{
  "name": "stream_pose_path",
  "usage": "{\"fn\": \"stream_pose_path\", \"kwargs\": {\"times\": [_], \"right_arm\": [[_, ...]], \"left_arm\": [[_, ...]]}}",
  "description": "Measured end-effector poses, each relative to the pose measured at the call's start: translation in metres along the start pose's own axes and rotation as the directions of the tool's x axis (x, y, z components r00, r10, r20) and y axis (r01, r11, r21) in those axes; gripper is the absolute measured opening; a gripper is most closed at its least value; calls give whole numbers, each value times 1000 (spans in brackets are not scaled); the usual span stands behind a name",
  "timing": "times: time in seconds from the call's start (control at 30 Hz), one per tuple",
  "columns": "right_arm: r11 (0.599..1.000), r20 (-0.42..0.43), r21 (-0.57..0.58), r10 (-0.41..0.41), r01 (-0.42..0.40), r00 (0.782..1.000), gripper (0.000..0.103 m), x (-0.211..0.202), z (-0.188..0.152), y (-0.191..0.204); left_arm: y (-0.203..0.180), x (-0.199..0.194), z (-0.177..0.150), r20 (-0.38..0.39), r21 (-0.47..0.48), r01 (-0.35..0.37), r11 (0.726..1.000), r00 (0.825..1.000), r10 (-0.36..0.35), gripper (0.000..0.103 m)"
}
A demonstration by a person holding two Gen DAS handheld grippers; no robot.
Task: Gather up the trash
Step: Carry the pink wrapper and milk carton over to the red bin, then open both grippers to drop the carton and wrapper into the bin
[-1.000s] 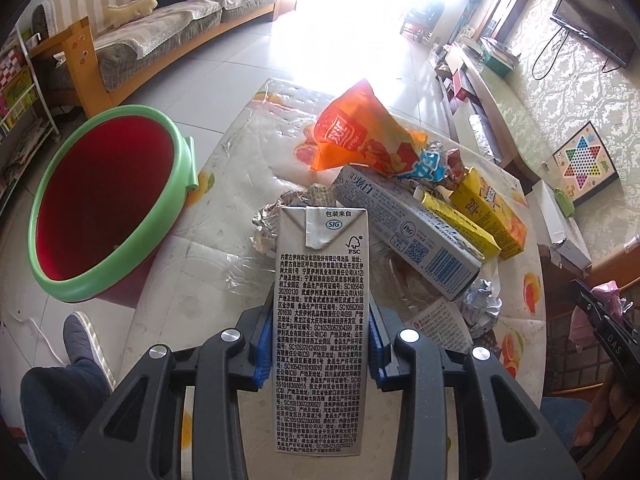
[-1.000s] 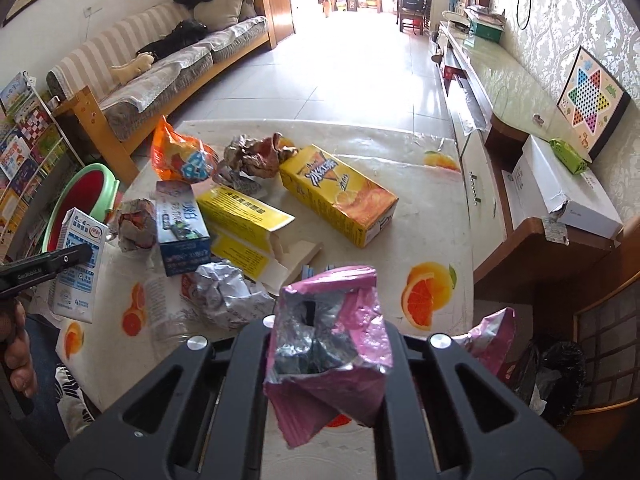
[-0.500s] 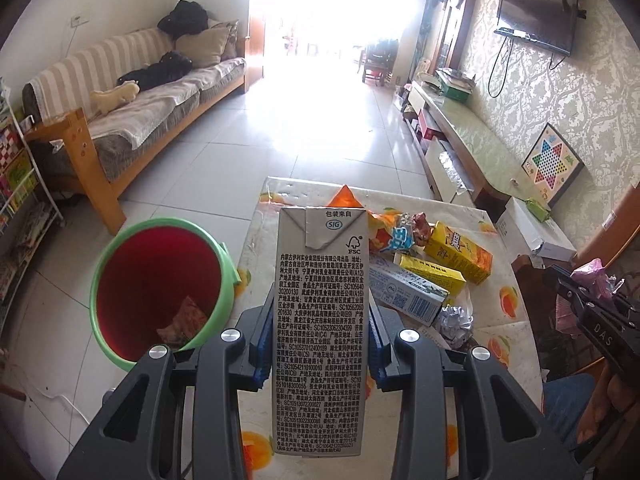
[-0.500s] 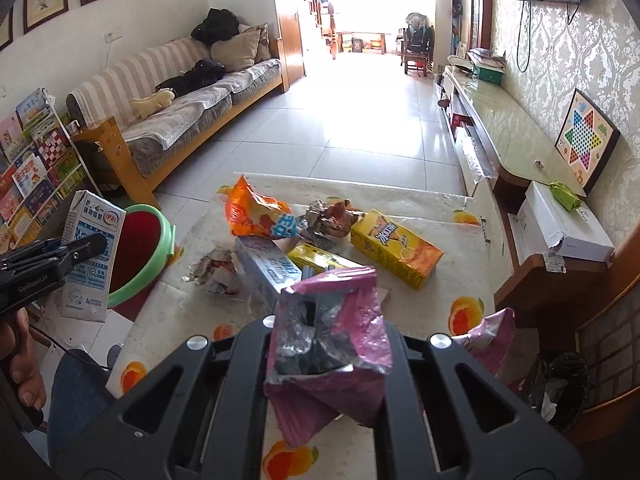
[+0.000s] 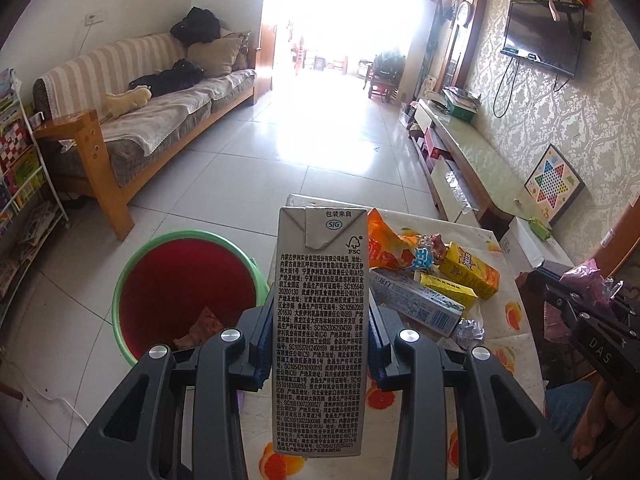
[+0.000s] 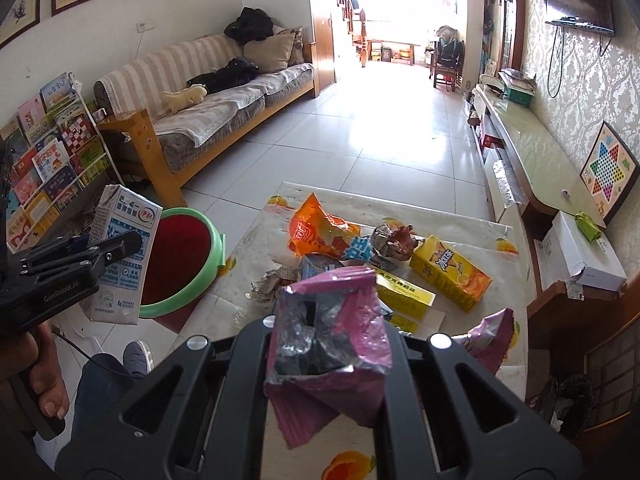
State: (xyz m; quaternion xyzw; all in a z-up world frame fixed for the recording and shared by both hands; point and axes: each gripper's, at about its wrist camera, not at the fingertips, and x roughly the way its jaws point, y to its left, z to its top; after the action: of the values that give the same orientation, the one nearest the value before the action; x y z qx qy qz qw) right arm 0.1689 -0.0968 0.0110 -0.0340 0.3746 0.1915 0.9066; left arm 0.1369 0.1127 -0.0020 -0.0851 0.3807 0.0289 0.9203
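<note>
Over the last second the left gripper (image 5: 318,354) rose clear of the table (image 5: 508,344), its jaws clamped on the milk carton (image 5: 318,312); a second ago the carton hung low over the litter, and by this frame it stood high, with the whole room in view. The green-rimmed red bin (image 5: 132,280) sat at about 9 o'clock from the carton, apart from it, with one scrap already lying inside. Judged from this, the carton was in transit to the bin and not yet released. The right gripper (image 6: 328,354) was pinched on a crumpled pink wrapper (image 6: 332,340), held above the table as it was a second earlier; it would probably follow. Legible print: "SIG" and "FSC" at the carton's top flap, Chinese text below; "DAS" on the right gripper's body, "GenRobot.AI" on the left's. The orange snack bag (image 6: 320,232) and yellow box (image 6: 450,272) remained on the table at 12 to 1 o'clock; their Chinese lettering was too small to read.
</note>
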Motion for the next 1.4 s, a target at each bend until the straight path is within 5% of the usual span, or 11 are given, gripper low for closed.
{"fn": "stream_pose_path", "kwargs": {"times": [0.67,1.23,1.33,1.4], "right_arm": [[994,-20,-66,81,-82,997,6,36,23,55],[972,-91,-144,173,-185,981,6,106,46,130],[965,-99,-156,199,-212,975,6,117,52,148],[960,-96,-167,211,-225,973,6,122,56,159]], "left_arm": [[95,28,13,-37,-111,-110,988,994,106,35],[162,79,16,-109,-165,-166,972,983,149,35],[165,86,15,-129,-154,-180,972,978,161,39],[171,86,13,-123,-163,-184,969,979,165,60]]}}
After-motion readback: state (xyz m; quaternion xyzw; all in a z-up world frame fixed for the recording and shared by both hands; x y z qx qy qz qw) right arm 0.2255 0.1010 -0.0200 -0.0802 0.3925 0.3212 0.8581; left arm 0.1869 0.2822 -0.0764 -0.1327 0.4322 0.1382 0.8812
